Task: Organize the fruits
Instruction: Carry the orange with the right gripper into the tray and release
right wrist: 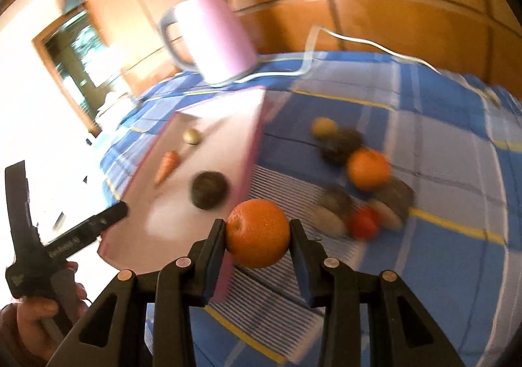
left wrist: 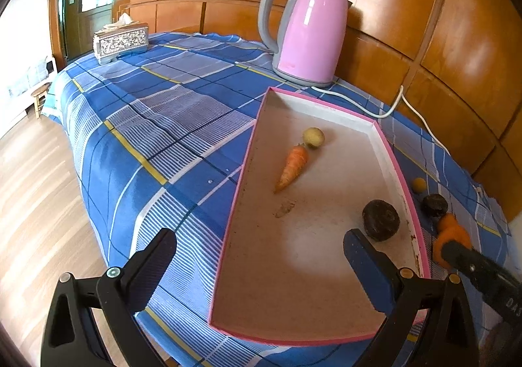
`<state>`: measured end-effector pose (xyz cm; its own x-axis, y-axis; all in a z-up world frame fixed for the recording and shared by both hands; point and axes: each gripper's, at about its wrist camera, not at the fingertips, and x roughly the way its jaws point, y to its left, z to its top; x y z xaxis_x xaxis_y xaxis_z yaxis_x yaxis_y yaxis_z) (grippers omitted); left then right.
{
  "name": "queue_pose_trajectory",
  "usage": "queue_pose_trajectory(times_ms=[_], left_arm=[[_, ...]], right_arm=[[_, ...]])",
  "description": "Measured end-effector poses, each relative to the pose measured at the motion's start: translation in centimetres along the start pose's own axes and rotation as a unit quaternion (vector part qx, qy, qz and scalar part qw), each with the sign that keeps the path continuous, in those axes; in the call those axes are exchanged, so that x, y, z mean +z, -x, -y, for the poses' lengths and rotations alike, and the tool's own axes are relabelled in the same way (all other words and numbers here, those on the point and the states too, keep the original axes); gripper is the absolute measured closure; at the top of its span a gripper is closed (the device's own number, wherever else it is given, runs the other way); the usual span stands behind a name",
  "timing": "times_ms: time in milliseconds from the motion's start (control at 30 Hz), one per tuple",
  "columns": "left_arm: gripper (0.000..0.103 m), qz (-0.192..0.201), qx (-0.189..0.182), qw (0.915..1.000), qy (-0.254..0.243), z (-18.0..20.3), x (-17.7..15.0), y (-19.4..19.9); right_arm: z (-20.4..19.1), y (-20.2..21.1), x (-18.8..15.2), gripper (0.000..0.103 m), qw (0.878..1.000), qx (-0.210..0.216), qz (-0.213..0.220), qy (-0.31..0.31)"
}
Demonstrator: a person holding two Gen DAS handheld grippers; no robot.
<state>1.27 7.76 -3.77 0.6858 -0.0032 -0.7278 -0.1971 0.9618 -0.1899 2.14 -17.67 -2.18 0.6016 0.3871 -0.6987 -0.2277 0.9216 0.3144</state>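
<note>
Right wrist view: your right gripper [right wrist: 257, 236] has its fingers [right wrist: 213, 243] pinched on an orange [right wrist: 257, 233], pads pressing both sides, fruit lifted over the near corner of the pink-rimmed tray [right wrist: 251, 151]. Just past the fingertips & to their left, inside the tray, sit a dark round fruit [right wrist: 208, 189], then a carrot [right wrist: 168, 166], then a small yellowish fruit [right wrist: 192, 136]. Past the fingertips to the right, on the blue plaid cloth [right wrist: 440, 171], is a blurred pile: red piece [right wrist: 363, 221], 2nd orange [right wrist: 368, 168], dark fruits behind; can't tell them apart further. Far off stands the pink kettle [right wrist: 218, 37] w/ its white cord. Left wrist view: your left gripper [left wrist: 261, 256] hangs w/ fingers [left wrist: 153, 272] spread wide, nothing btw them, tips over the tray's near end. Beyond the right finger lies the dark fruit; farther, the carrot & yellowish fruit almost touching. Tissue box [left wrist: 120, 40] at the far corner.
</note>
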Motion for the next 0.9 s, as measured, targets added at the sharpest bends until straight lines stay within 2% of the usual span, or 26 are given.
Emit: queue_pose_trajectory(times_ms=[167, 367, 467, 533, 667, 800, 900], left_arm=[[0.0, -0.002, 0.009, 0.9998, 0.016, -0.8, 0.2, -0.3], [0.0, -0.008, 0.012, 0.9998, 0.017, -1.0, 0.2, -0.7], [0.0, -0.01, 0.011, 0.9998, 0.016, -1.0, 0.1, -0.8], [0.0, -0.01, 0.011, 0.9998, 0.015, -0.9, 0.1, -0.8], [0.0, -0.007, 0.007, 0.9999, 0.009, -0.7, 0.1, -0.6], [0.0, -0.004, 0.003, 1.0, -0.003, -0.2, 0.1, -0.3], [0.0, -0.001, -0.002, 0.9998, -0.018, 0.4, 0.1, -0.1]], right_arm=[[-3.3, -2.5, 1.7, 0.064, 0.998, 0.019, -0.021, 0.054], [-5.3, -5.6, 1.9, 0.063, 0.995, 0.011, -0.043, 0.085], [-5.3, -5.7, 2.1, 0.061, 0.996, 0.015, -0.042, 0.079], [-4.9, -5.4, 2.0, 0.057, 0.997, 0.019, -0.041, 0.065], [-4.1, -4.3, 1.6, 0.057, 0.998, 0.015, -0.031, 0.045], [-3.1, -2.2, 1.0, 0.056, 0.999, -0.021, -0.001, 0.039], [-1.1, -0.9, 0.4, 0.055, 0.999, -0.049, 0.011, 0.005]])
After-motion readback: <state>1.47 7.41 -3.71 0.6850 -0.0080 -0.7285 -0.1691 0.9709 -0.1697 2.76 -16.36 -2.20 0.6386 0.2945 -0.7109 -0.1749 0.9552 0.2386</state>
